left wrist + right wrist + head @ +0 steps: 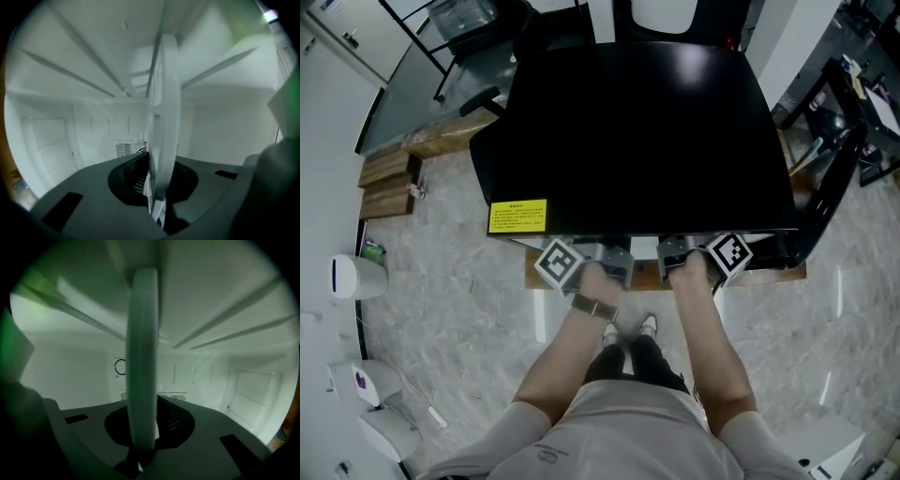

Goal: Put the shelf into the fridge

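Left gripper (157, 208): jaws clamped on the front edge of the shelf (164, 108).
Right gripper (140, 446): gripping the same edge.
Shelf: inside the fridge (637, 131); whether it is seated is unclear.
Technique: hold both sides level, push evenly along the wall ribs (84, 58), and let go only once it is seated.

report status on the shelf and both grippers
Left gripper and right gripper both shut on the shelf edge. Shelf inside the fridge cavity, seating can't be told. Nothing seen blocking it.
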`<action>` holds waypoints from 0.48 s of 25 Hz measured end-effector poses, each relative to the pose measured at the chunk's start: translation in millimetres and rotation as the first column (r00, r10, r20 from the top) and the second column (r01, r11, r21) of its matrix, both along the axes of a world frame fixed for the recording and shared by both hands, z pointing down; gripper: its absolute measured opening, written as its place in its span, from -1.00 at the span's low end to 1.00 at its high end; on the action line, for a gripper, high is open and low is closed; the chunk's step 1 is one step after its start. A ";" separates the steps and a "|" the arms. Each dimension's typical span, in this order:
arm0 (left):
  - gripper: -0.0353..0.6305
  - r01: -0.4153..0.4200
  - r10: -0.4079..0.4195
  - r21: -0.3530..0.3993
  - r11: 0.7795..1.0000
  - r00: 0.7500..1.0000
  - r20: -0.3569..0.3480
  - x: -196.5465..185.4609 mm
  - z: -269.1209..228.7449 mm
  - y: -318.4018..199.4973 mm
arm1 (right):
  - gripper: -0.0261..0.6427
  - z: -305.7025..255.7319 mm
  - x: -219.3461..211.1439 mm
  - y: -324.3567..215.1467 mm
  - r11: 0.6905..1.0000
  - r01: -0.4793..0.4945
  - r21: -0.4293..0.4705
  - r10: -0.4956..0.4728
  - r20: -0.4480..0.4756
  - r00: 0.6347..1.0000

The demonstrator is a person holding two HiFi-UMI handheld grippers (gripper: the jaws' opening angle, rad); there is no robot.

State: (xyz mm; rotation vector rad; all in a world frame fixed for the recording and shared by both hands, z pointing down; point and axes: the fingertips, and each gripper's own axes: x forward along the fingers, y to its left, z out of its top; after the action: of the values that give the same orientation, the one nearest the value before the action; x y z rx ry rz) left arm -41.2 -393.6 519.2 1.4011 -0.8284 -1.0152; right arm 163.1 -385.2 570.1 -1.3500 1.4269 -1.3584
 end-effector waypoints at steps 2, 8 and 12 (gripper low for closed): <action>-0.81 0.003 -0.003 0.004 1.000 1.000 0.000 0.1 0.0 -0.3 | -0.79 1.5 0.8 0.9 1.000 -0.004 -0.011 0.004 -0.005 1.000; -0.81 0.019 -0.019 0.001 1.000 1.000 0.006 -0.1 0.8 -0.1 | -0.79 -11.4 -5.5 -1.6 0.999 -0.004 0.033 0.003 0.025 1.000; -0.81 0.021 -0.021 0.025 0.999 1.000 0.004 -0.2 -0.6 -0.3 | -0.78 -51.8 -25.8 -10.8 0.982 0.017 0.187 -0.042 0.131 0.991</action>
State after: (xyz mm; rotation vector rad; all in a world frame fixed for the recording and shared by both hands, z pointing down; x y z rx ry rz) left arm -41.3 -393.9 518.6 1.4189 -0.8373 -1.0422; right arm 137.4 -396.1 518.3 -1.1010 1.4485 -1.2750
